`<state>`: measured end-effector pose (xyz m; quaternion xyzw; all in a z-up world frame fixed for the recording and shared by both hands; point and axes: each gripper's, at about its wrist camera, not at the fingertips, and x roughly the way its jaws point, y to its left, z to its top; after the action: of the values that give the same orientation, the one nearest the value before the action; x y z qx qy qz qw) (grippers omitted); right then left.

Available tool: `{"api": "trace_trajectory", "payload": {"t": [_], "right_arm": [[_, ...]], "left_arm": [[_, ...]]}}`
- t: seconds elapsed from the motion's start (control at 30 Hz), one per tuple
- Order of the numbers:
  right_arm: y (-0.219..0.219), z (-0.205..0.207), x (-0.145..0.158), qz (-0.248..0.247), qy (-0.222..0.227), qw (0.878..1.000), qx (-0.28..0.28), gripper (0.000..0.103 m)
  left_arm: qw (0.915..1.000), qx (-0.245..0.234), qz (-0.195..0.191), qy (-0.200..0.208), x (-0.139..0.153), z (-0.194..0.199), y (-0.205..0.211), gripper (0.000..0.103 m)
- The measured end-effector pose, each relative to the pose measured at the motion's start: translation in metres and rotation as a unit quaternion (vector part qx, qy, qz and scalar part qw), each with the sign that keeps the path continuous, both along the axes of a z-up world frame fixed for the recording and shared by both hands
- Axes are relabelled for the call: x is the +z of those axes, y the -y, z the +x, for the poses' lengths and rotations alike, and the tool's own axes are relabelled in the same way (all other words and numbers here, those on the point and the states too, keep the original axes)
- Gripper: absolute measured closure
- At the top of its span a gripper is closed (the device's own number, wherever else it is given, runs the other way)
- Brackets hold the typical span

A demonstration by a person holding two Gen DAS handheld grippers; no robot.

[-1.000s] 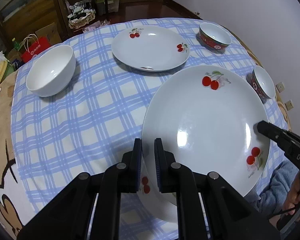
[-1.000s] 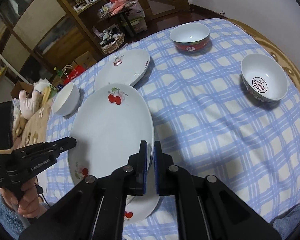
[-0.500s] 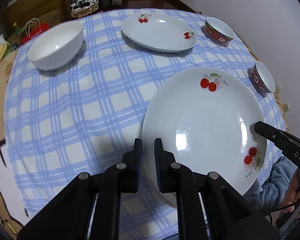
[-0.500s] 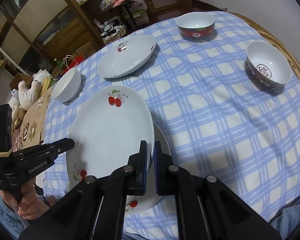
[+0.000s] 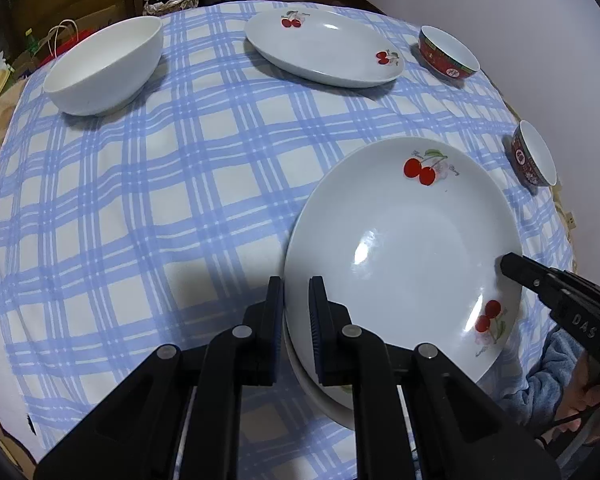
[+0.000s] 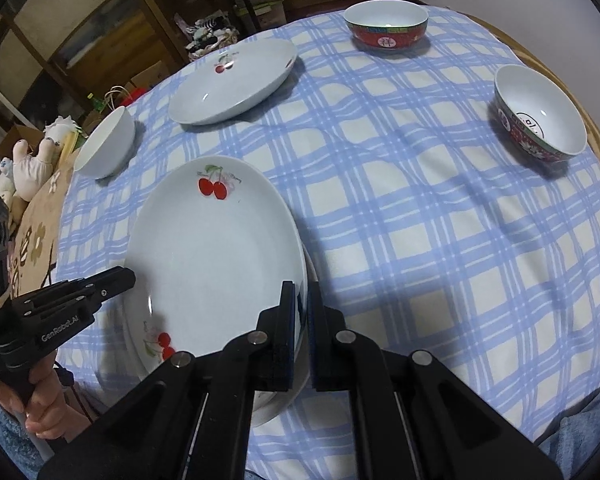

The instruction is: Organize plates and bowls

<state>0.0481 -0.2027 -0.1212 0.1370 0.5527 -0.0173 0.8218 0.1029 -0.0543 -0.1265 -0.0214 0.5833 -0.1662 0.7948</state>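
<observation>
A white plate with red cherries (image 5: 400, 248) (image 6: 212, 248) is held by both grippers at opposite rims. My left gripper (image 5: 296, 288) is shut on its left rim and shows at the plate's edge in the right wrist view (image 6: 124, 276). My right gripper (image 6: 302, 292) is shut on the right rim; its tip shows in the left wrist view (image 5: 508, 264). Directly under the held plate lies another white plate (image 5: 320, 392) (image 6: 274, 404), mostly hidden. Whether the two plates touch I cannot tell.
On the blue checked tablecloth (image 5: 180, 200) stand a third cherry plate (image 5: 324, 52) (image 6: 232, 80), a plain white bowl (image 5: 104, 68) (image 6: 108, 144) and two red-patterned bowls (image 6: 386, 26) (image 6: 540, 120). Shelves and clutter lie beyond the table. A person's sleeves are at the near edge.
Both grippers have sunk toward the table with the plate held between them, bringing it close over the plate underneath. The jaws have stayed shut on the rims.
</observation>
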Motion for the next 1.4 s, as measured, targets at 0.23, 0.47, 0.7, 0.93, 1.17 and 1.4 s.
{"api": "trace_trajectory", "payload": {"t": [0.23,0.47,0.7,0.93,1.17,1.4], "right_arm": [[0.000,0.004,-0.002,-0.002,-0.007,1.000,-0.005,0.096],[-0.003,0.008,-0.009,-0.011,-0.020,1.000,0.003,0.095],[-0.003,0.010,-0.011,-0.020,-0.021,1.000,0.002,0.095],[-0.001,0.014,-0.014,-0.019,-0.027,0.999,-0.005,0.094],[0.000,0.016,-0.017,-0.014,-0.034,0.999,-0.009,0.094],[-0.001,0.017,-0.018,-0.016,-0.037,0.999,-0.009,0.094]], "left_arm": [[1.0000,-0.003,-0.006,-0.001,0.000,0.000,-0.003,0.091],[0.9997,-0.018,0.014,-0.001,-0.001,0.000,0.000,0.091],[0.9995,-0.019,0.025,-0.003,-0.003,0.003,0.000,0.089],[0.9992,-0.026,0.031,-0.003,-0.004,0.002,0.003,0.088],[0.9994,-0.022,0.025,-0.007,-0.005,0.005,0.001,0.087],[0.9991,-0.028,0.031,-0.005,-0.006,0.005,0.003,0.087]]}}
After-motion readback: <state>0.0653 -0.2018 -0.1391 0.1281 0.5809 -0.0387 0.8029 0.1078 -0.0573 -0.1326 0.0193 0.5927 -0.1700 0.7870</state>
